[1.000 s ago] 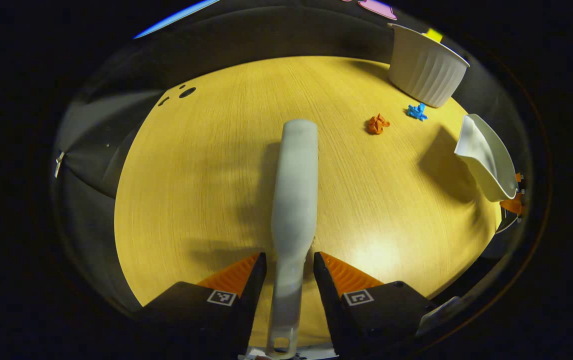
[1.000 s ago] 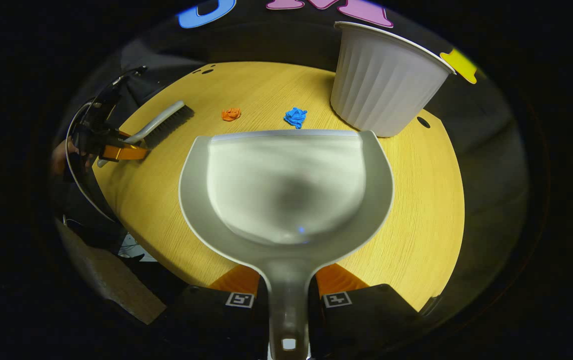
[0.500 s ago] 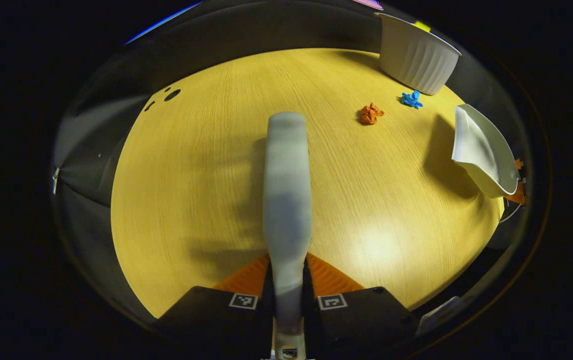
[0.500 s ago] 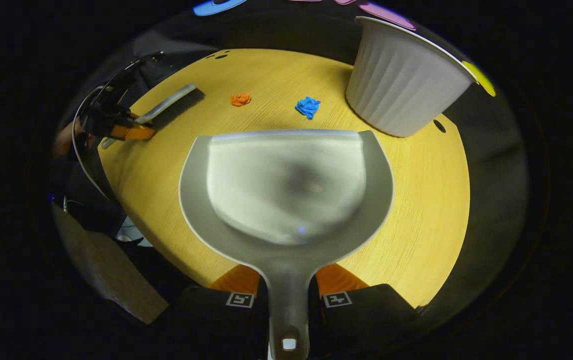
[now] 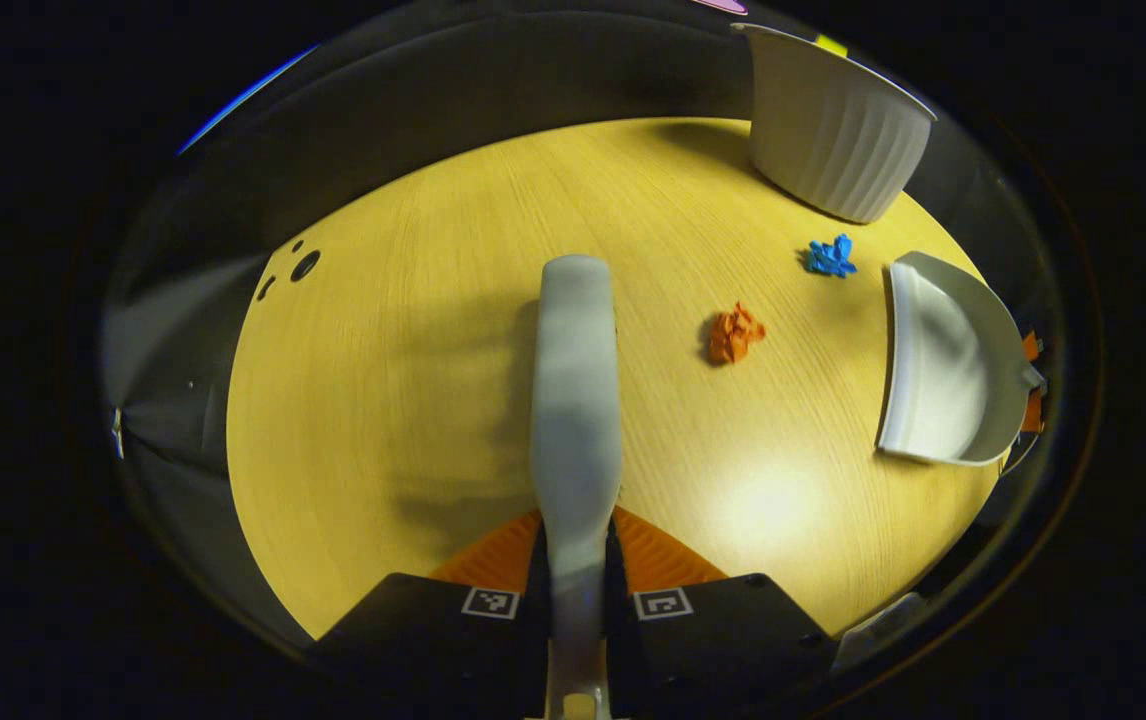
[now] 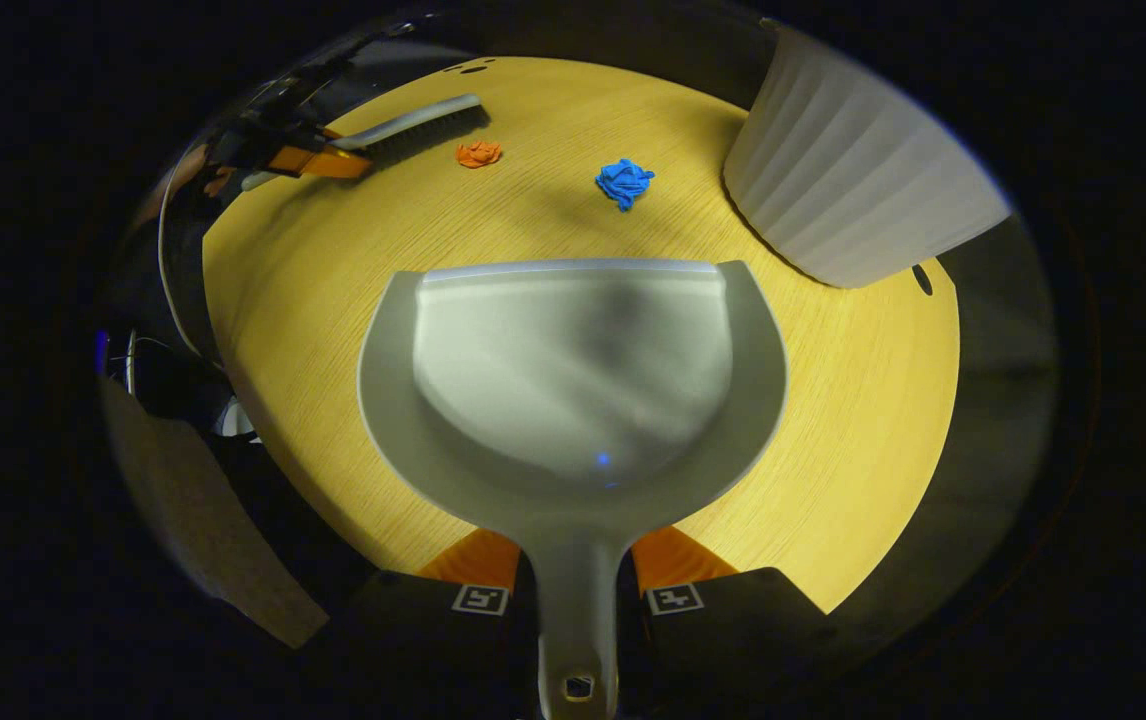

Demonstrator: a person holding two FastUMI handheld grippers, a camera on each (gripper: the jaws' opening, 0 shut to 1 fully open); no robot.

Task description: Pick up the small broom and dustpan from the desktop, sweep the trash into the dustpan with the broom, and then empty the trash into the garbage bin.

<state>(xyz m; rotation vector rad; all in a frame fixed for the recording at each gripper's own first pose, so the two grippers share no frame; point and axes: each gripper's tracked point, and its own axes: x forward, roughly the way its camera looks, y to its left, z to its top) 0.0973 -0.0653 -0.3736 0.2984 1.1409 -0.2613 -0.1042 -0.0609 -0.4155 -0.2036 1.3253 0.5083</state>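
Note:
My left gripper (image 5: pixel 576 545) is shut on the handle of the small grey broom (image 5: pixel 575 400), which points forward over the wooden desktop (image 5: pixel 413 380). My right gripper (image 6: pixel 576 570) is shut on the handle of the grey dustpan (image 6: pixel 573 370), held above the desktop (image 6: pixel 863 380). An orange paper scrap (image 5: pixel 732 335) and a blue paper scrap (image 5: pixel 830 256) lie to the right of the broom head, between it and the dustpan (image 5: pixel 938 365). In the right gripper view the orange scrap (image 6: pixel 478 154) and blue scrap (image 6: pixel 623 183) lie beyond the dustpan's lip, with the broom (image 6: pixel 413 122) and the left gripper (image 6: pixel 313 160) at the far left.
A white ribbed garbage bin (image 5: pixel 833 125) stands on the far right of the desktop; the bin (image 6: pixel 853 190) rises close beside the dustpan's right side. Small dark holes (image 5: pixel 303 266) mark the desktop's far left. The desktop's edges drop to dark floor.
My left gripper closed on the broom handle and lifted it, then carried it toward the scraps. My right gripper moved the dustpan forward and tilted it down, nearer the blue scrap and the bin.

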